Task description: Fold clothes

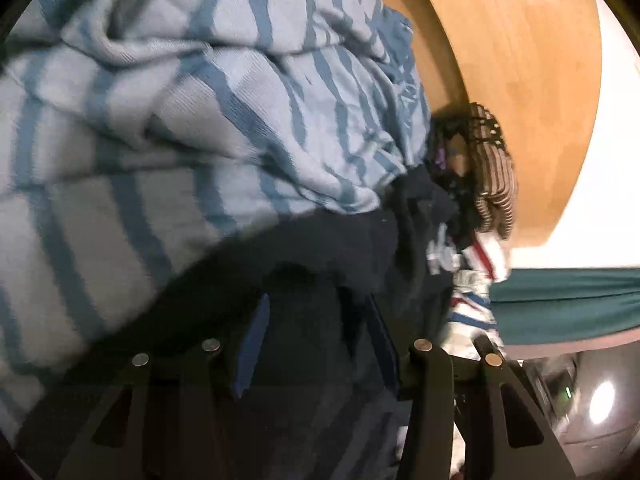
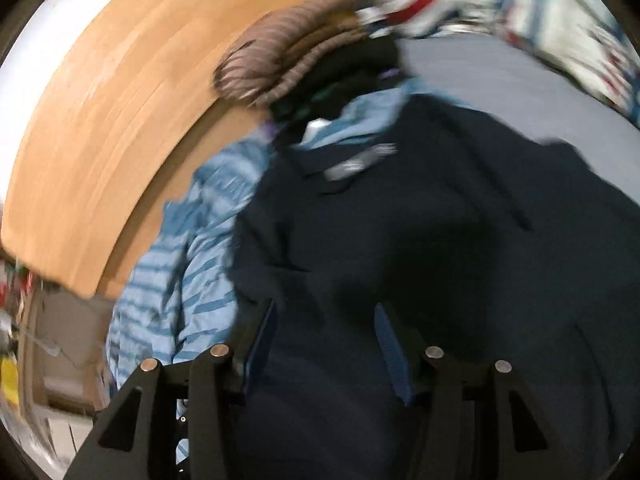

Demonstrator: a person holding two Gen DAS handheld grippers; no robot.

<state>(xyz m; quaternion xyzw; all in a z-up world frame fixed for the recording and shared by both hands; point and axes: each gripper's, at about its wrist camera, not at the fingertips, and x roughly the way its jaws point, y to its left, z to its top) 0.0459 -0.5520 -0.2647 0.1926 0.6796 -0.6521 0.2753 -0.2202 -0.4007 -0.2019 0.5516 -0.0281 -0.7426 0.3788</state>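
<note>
navy garment (image 2: 420,220) lies straight ahead under my right claw (image 2: 326,336), jaws apart, empty; left claw (image 1: 316,332) half-open, grip unclear.

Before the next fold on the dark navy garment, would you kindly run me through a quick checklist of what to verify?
1. Right gripper free of cloth: ok; jaws apart over the dark navy garment, nothing pinched.
2. Left gripper holding fabric: cannot tell; jaws apart, dark cloth between them, contact unclear.
3. Navy garment spread flat: not ok; it lies rumpled, partly over the blue striped garment.
4. Collar label visible for orientation: ok.
5. Folding area clear of other clothes: not ok; brown striped garment and white patterned cloth lie close.
6. Image sharpness: not ok; both views blurred.
</note>
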